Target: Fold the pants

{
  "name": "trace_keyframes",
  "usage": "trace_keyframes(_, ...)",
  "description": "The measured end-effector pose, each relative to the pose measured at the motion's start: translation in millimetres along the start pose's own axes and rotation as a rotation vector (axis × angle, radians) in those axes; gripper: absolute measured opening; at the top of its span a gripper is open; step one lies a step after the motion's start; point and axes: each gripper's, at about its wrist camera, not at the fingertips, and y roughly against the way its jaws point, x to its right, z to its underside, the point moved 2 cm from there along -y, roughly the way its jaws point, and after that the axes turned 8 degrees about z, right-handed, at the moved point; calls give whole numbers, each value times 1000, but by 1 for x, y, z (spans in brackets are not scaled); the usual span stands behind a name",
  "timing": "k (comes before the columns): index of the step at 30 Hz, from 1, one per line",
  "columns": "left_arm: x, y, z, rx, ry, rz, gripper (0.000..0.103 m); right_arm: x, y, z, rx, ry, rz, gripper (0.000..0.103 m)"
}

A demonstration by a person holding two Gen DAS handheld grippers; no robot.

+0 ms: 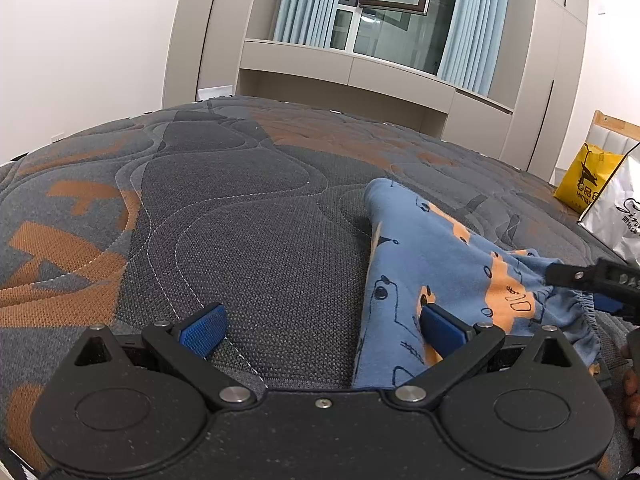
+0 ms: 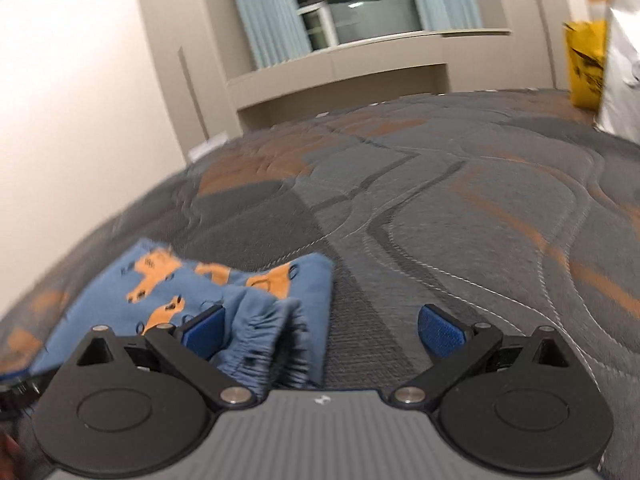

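Blue pants (image 1: 432, 256) with an orange print lie crumpled on the quilted grey and orange mattress (image 1: 248, 216), gathered waistband toward me. My left gripper (image 1: 322, 332) hovers open at the pants' left edge, its right pad (image 1: 442, 334) over the cloth and its left pad over bare mattress. The right gripper (image 1: 576, 290) enters from the right at the waistband. In the right wrist view the right gripper (image 2: 322, 332) is open, with the waistband (image 2: 272, 344) of the pants (image 2: 168, 284) just inside its left pad (image 2: 204, 332). That view is blurred.
A yellow bag (image 1: 584, 180) and a white bag (image 1: 616, 208) stand on the mattress at the far right by a wooden headboard. Beige wardrobes and a curtained window (image 1: 384, 12) lie beyond the bed. Bare mattress (image 2: 460, 220) stretches left and ahead.
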Motion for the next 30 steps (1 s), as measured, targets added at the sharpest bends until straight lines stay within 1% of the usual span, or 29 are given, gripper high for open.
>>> trace_keyframes(3,1,6,-1,10,-8,15,103,5,14,0,16,-36,-2,103)
trace_keyframes(5,4,10,-2,24,-4,34,103,2,31,3,34,-15,-31,103)
trace_keyframes(7,9,13,-4,32,-6,52,103,-6,44,10,40,38,-50,103)
trace_keyframes(9,15,10,-3,21,-27,65,103,-16,46,19,7,114,-28,103)
trace_keyframes(10,18,7,-1,5,-40,63,103,-20,44,25,-13,154,4,103)
trace_keyframes(11,21,3,2,-16,-48,55,102,-22,41,31,-34,189,45,103)
trace_keyframes(12,22,0,5,-32,-53,42,102,-22,40,34,-33,197,53,103)
trace_keyframes(14,24,1,6,-18,-67,35,103,-18,44,33,-18,162,44,103)
trace_keyframes(16,25,0,7,-29,-71,35,103,-16,44,35,-18,151,36,103)
trace_keyframes(30,27,1,8,-31,-82,20,103,-15,48,40,1,143,26,103)
